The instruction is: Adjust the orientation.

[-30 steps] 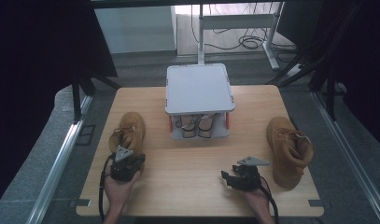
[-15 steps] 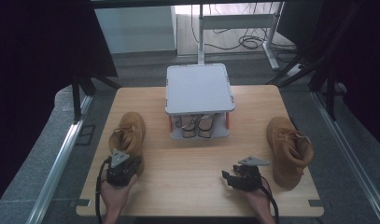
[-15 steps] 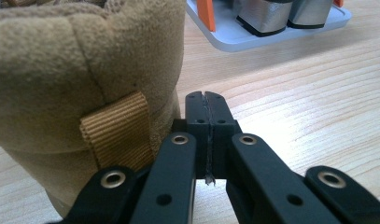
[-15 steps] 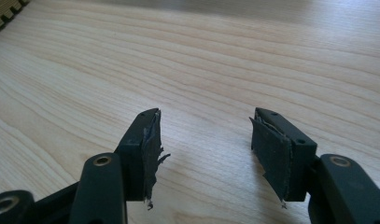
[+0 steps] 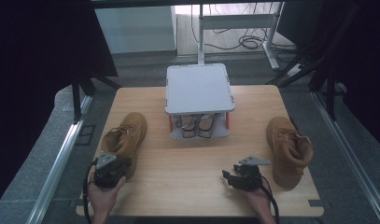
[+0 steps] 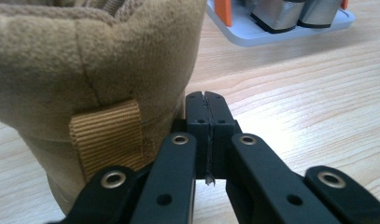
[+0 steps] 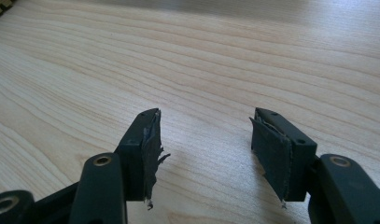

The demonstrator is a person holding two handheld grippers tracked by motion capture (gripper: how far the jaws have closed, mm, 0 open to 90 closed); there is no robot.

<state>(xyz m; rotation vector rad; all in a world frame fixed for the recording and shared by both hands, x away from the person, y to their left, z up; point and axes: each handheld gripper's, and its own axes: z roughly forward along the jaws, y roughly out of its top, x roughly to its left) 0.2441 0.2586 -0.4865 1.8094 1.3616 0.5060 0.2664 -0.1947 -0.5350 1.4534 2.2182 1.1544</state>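
Note:
A tan suede boot [image 5: 128, 135] lies on the left of the wooden table [image 5: 187, 158], toe pointing away. My left gripper [image 5: 116, 165] sits just behind its heel, jaws shut with nothing between them. In the left gripper view the shut tips [image 6: 207, 101] rest beside the heel [image 6: 94, 70], just right of its ribbed pull tab [image 6: 106, 135]; whether they touch the suede I cannot tell. A second tan boot [image 5: 289, 148] stands at the right. My right gripper [image 5: 228, 176] lies left of it, open over bare wood [image 7: 204, 135].
A small rack with a grey top plate [image 5: 199, 87] and orange posts stands at the table's far middle, with a pair of grey shoes [image 5: 197, 126] on its lower shelf. Bare wood spreads between the two grippers. The near table edge is just under both hands.
My left gripper has slid left and slightly toward the near edge, staying shut behind the boot's heel. The right gripper and both boots have kept their places.

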